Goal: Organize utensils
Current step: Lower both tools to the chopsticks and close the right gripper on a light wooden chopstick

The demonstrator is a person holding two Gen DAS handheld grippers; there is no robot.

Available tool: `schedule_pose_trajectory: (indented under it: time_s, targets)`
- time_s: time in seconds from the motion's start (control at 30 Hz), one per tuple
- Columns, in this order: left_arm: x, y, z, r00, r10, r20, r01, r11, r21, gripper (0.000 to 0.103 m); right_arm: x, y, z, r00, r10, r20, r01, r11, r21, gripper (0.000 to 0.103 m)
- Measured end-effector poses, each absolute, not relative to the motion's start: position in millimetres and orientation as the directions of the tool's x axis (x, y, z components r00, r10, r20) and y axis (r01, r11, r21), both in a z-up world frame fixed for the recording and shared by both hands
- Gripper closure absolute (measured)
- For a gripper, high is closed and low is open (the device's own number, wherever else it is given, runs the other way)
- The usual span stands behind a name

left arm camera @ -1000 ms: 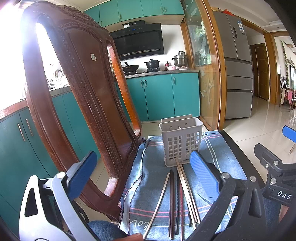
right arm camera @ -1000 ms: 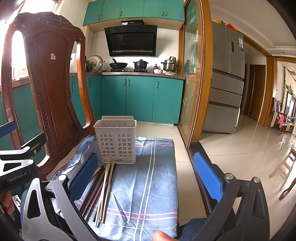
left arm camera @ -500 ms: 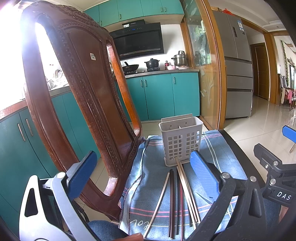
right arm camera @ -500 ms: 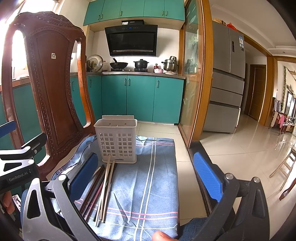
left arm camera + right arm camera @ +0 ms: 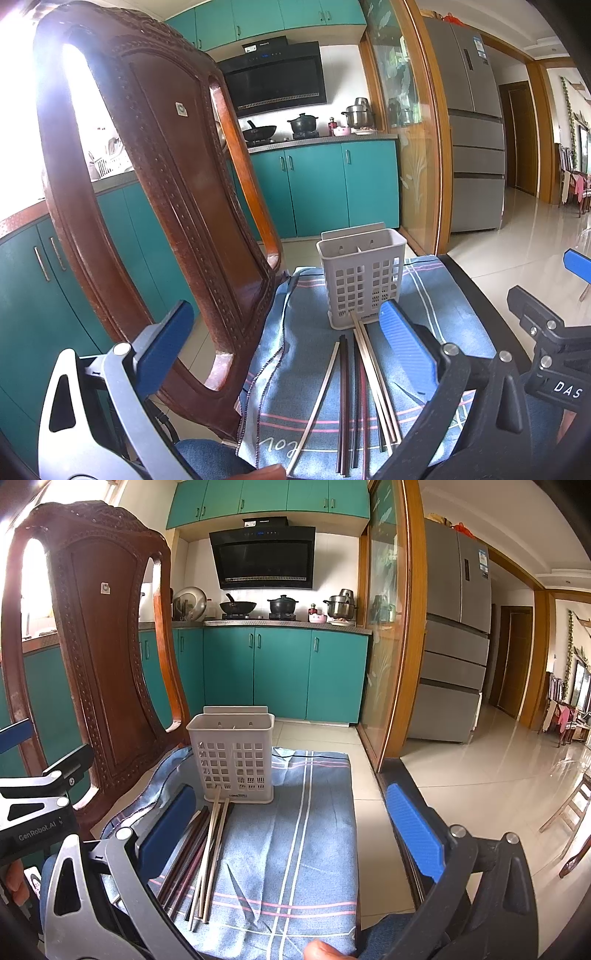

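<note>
Several chopsticks [image 5: 360, 391], dark and metal-coloured, lie side by side on a blue striped cloth [image 5: 306, 354]. Their far tips touch the base of an upright white perforated utensil holder [image 5: 362, 280] with two compartments. In the right wrist view the same chopsticks [image 5: 207, 853] lie left of centre, in front of the holder [image 5: 234, 757]. My left gripper [image 5: 280, 343] stands open above the cloth's left part, nothing between its fingers. My right gripper [image 5: 291, 827] is open too, wide over the cloth [image 5: 295, 842], holding nothing.
A carved dark wooden chair back [image 5: 155, 177] rises close on the left of the cloth. The cloth covers a dark table whose right edge [image 5: 400, 786] drops to a tiled floor. Teal kitchen cabinets [image 5: 280, 672] and a fridge [image 5: 454, 638] stand far behind.
</note>
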State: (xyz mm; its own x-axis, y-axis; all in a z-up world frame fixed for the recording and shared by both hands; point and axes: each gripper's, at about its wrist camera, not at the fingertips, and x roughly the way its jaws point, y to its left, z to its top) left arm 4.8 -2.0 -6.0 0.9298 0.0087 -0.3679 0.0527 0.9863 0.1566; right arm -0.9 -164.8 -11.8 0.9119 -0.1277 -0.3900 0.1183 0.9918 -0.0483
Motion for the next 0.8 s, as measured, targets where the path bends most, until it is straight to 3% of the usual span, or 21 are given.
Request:
schedule_pose_trajectory:
  time_s: [0.1,0.17,0.33,0.4,0.5,0.53,0.57,0.63,0.8]
  targets:
    - [11.5,-2.4,-12.8,0.919,-0.005,-0.394,0.070,0.986,0.152,0.003,3.7,-166.7,-16.4,0.906,-0.130,-0.404,0.122,0.992,-0.045,0.003]
    - [23.0,-1.3,-25.6,0.885,-0.044,-0.464,0.116,0.985,0.127,0.003,12.2,-173.1,-22.5,0.891,-0.133,-0.435,0.127,0.991,-0.041,0.003]
    - [46.8,2.8,-80.4,0.746,-0.077,-0.662,0.183,0.979,0.092,0.003,56.7,-194.1,-67.3,0.755,-0.125,-0.643,0.132,0.991,-0.038,0.003]
    - [48.4,5.2,-95.2,0.726,-0.059,-0.686,0.169,0.981,0.095,0.003,79.7,-204.3,-99.1,0.649,-0.076,-0.757,0.122,0.992,0.005,0.009]
    - [56.7,6.5,-114.4,0.670,-0.073,-0.739,0.186,0.980,0.072,0.004,110.4,-207.1,-136.1,0.531,-0.020,-0.847,0.117,0.992,0.049,0.033]
    - [59.2,6.7,-120.0,0.654,-0.071,-0.753,0.187,0.980,0.069,0.010,118.5,-205.9,-145.5,0.509,0.005,-0.861,0.108,0.992,0.070,0.041]
    - [62.7,8.0,-126.3,0.633,-0.074,-0.771,0.188,0.980,0.059,0.027,132.1,-201.9,-155.3,0.478,0.050,-0.877,0.092,0.990,0.107,0.045]
    - [66.5,10.2,-135.2,0.607,-0.075,-0.791,0.180,0.983,0.046,0.048,151.3,-191.5,-163.7,0.454,0.112,-0.884,0.057,0.986,0.155,0.059]
    - [76.8,13.2,-148.7,0.571,-0.097,-0.815,0.190,0.982,0.016,0.050,196.0,-159.8,-163.2,0.441,0.297,-0.847,-0.026,0.947,0.319,0.062]
